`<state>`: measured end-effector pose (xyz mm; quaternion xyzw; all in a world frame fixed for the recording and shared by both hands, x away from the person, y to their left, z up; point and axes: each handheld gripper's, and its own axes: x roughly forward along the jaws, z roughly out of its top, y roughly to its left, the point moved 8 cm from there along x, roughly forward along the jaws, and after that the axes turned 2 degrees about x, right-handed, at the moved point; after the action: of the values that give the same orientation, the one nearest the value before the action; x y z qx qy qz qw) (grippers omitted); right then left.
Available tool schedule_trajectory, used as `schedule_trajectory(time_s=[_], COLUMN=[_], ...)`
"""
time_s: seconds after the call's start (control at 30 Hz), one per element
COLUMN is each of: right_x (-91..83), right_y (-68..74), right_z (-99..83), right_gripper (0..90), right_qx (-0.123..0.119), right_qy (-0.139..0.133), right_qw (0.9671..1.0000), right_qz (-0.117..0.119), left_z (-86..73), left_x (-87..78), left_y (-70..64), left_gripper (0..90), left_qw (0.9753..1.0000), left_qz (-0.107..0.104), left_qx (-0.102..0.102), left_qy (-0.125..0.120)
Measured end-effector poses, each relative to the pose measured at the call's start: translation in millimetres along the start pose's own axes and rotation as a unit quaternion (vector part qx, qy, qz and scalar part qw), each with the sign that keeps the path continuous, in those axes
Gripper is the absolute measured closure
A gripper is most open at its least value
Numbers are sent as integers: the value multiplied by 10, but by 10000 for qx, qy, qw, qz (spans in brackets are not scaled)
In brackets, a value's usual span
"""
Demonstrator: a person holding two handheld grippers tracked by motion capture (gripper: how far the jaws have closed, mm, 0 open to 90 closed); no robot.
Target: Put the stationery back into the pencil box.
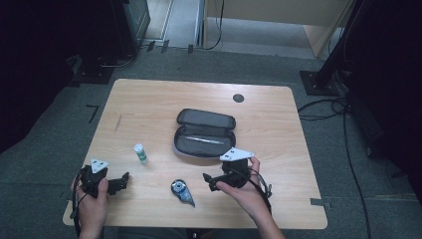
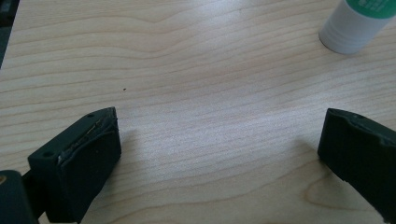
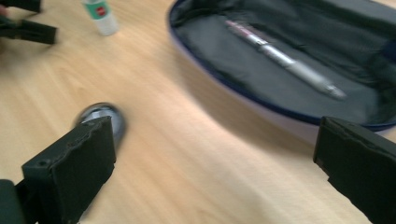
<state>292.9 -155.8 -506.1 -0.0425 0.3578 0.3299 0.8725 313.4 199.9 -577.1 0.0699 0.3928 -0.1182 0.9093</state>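
Both grippers low over the near edge of the wooden surface [image 1: 149, 104], each held in one hand. Left gripper [image 1: 121, 182] with jaws spread wide and empty, bare wood between them in the left gripper view, pointed toward the glue stick [image 1: 141, 153] lying just beyond (white barrel, green label, close to the upper right corner of that view [image 2: 357, 23]). Right gripper [image 1: 209, 180] likewise parted wide, holding nothing, aimed left toward the correction tape dispenser [image 1: 182, 191], which lies near the front edge between the two hands.

Likely reason for this stance: jaws opened ahead of a grasp, each tool lined up on the loose item nearest it. Pencil case [image 1: 205, 132] lying unzipped and flat in the middle of the surface, probably so that loose items can go in from above. One pen [image 3: 285, 59] already inside, lying lengthwise on the dark lining.

Correction tape dispenser small, rounded, with a dark blue body and a grey wheel at its centre, tapering to a point toward the front edge (blurred in the right gripper view, half hidden behind one jaw [image 3: 116, 119]). Apart from both grippers, not yet touched.
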Motion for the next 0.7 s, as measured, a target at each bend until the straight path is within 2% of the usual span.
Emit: schedule_trajectory(time_s=[0.23,0.3,0.47,0.7], right_x=[85,134,271,409], right_y=[365,442,596,737], right_z=[-142,-174,-216,-268], right_gripper=[4,35,121,224], right_qx=[-156,-248,-302,-310], right_qy=[95,157,159,189], right_qw=[9996,9993,9990,9984], right_qz=[227,229,301,438], left_z=[0,0,0,0], left_x=[-1,0,0,0], left_y=[0,0,0,0], left_gripper=[0,0,0,0], left_qw=[10000,10000,10000,10000], left_qz=[-5,-6,-6,-6], left_qx=[-3,-2,-3,-4], left_qy=[4,4,4,4])
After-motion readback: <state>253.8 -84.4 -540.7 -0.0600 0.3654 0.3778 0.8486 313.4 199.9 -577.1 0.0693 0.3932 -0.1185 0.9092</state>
